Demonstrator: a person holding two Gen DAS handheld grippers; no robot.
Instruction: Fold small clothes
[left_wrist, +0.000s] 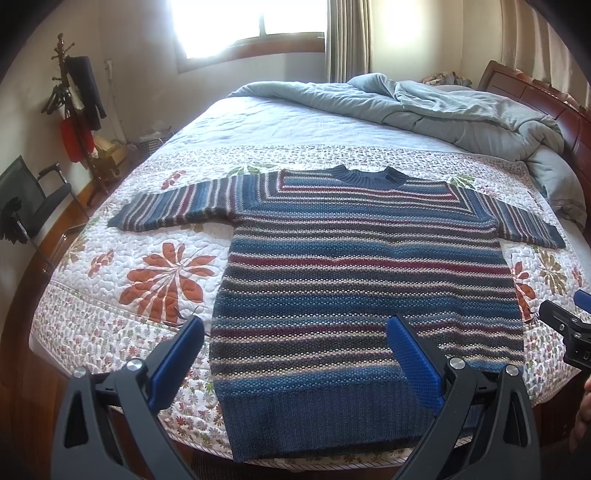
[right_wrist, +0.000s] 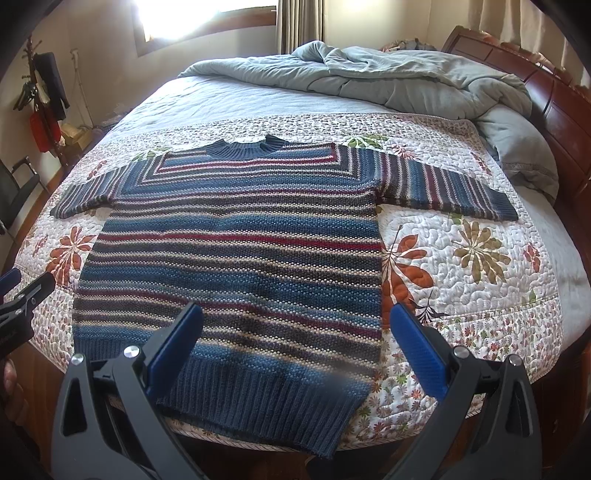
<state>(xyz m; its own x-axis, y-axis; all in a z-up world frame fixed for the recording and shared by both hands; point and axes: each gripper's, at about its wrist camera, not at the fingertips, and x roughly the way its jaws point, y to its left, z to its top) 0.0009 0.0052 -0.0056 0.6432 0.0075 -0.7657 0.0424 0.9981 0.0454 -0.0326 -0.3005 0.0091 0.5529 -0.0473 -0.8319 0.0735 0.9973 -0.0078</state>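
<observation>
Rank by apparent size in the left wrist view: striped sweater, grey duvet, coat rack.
1. striped sweater
2. grey duvet, though it lies farther away, so its true size is unsure
3. coat rack

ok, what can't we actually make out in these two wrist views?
- Sweater hem: both views, the open grippers' fingers cover parts of it.
- Sweater's underside: hidden, it lies flat on the quilt.
- Right gripper in left view: cut off by the frame edge.
- Window: blown out, nothing visible outside.
- Coat rack items: too small and dark.
</observation>
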